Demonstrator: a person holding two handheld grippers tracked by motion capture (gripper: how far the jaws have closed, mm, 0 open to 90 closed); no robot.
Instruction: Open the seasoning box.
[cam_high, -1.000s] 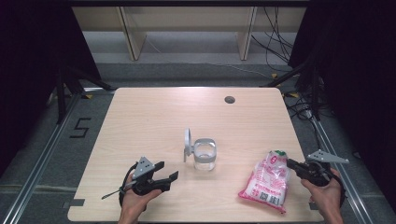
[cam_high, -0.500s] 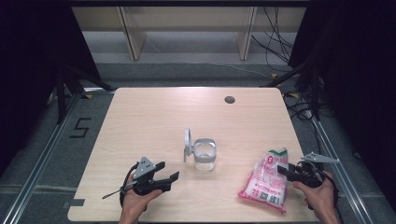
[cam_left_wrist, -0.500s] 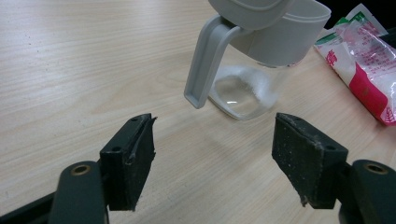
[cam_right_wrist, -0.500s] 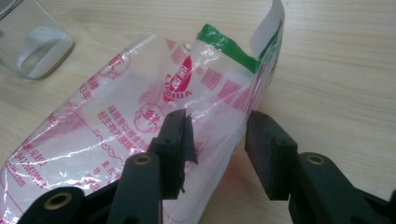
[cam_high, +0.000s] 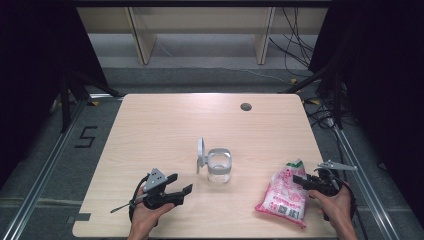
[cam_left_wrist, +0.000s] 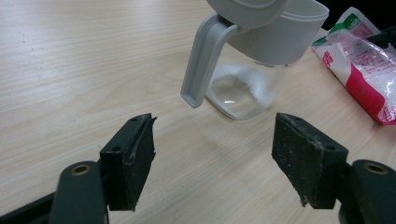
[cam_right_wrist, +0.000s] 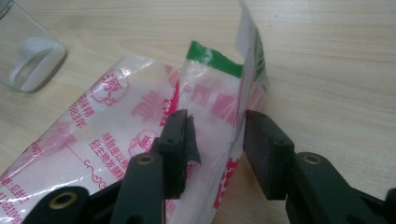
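The pink-and-white bag (cam_high: 283, 195) is laid flat on the bench (cam_high: 165, 125) with its torn green-edged top raised toward the right tool (cam_high: 306, 182), apparently so that it can be gripped near the opening. That tool's jaws have just been opening and now stand about half apart, astride the bag's upper fold; firm pressure cannot be confirmed. The lidded clear jar (cam_left_wrist: 252, 51) is stood just ahead of the left tool (cam_left_wrist: 217, 158), whose jaws are wide apart and empty.

We are reading a black "5" on the floor (cam_high: 86, 136) at nine o'clock from the table; the bag (cam_right_wrist: 116, 140) is showing red Chinese print and "883".
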